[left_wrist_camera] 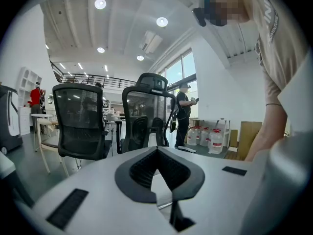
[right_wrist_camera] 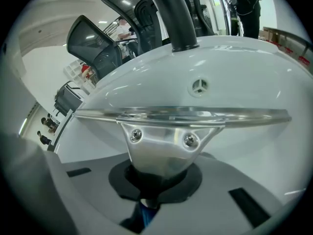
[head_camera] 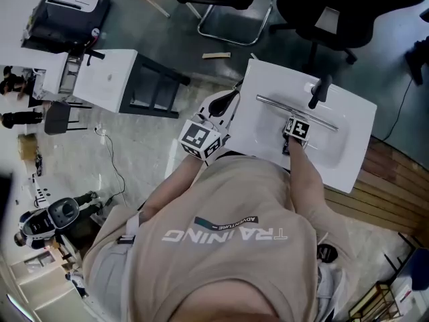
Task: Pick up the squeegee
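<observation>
The squeegee (head_camera: 295, 112) lies across a white sink basin (head_camera: 268, 133), its long metal blade bar (right_wrist_camera: 181, 115) crosswise in the right gripper view. My right gripper (head_camera: 293, 135) is shut on the squeegee's metal neck (right_wrist_camera: 161, 151), and a bit of blue handle (right_wrist_camera: 146, 212) shows behind the pads. My left gripper (head_camera: 234, 94) hovers at the basin's left edge, pointing nearly level. In its own view the left gripper (left_wrist_camera: 156, 153) has its fingertips touching and nothing between them.
A black faucet (head_camera: 320, 91) rises at the basin's far rim, beyond the blade, and a drain (right_wrist_camera: 198, 86) sits in the bowl. Office chairs (head_camera: 335, 9) stand behind the basin. White tables (head_camera: 107, 79) are at the left. A person (left_wrist_camera: 183, 111) stands far off beside water bottles (left_wrist_camera: 208, 138).
</observation>
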Demonstrator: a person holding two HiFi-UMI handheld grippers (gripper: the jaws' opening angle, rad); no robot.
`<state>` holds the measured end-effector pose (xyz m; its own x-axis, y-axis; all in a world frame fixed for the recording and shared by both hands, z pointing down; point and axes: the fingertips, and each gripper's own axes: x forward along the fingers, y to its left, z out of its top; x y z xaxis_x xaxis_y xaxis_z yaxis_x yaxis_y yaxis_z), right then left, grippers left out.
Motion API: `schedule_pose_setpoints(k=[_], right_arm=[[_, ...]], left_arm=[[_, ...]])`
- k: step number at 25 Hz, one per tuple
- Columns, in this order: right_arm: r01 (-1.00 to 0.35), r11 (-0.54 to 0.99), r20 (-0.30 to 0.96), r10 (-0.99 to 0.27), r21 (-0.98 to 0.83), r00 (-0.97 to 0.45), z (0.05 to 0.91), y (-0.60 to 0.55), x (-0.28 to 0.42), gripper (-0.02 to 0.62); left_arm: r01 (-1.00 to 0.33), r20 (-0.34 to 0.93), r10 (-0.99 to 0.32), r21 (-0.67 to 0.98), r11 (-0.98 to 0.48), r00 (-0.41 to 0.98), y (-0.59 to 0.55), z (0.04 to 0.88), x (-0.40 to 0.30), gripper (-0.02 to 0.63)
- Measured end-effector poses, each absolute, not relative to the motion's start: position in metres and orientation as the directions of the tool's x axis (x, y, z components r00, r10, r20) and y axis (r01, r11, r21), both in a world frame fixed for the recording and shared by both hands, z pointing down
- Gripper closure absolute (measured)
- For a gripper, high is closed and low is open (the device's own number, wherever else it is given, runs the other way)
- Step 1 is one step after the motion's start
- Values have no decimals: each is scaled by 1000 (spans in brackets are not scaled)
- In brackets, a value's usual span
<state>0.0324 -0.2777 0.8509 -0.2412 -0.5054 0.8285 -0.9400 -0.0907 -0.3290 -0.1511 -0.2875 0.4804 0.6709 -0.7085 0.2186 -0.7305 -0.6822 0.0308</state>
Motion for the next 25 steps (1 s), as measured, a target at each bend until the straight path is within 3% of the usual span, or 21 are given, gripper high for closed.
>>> schedule_pose_setpoints(k=[7, 25], right_arm=[[-965, 64, 821, -512, -256, -252, 824, -274, 28, 555], [-974, 105, 806, -547, -203, -227, 748, -254, 51, 557]], left_arm=[[-710, 196, -690, 51, -702, 697, -285, 479, -138, 594], [-682, 128, -671, 84, -727, 731, -286, 478, -124, 594]])
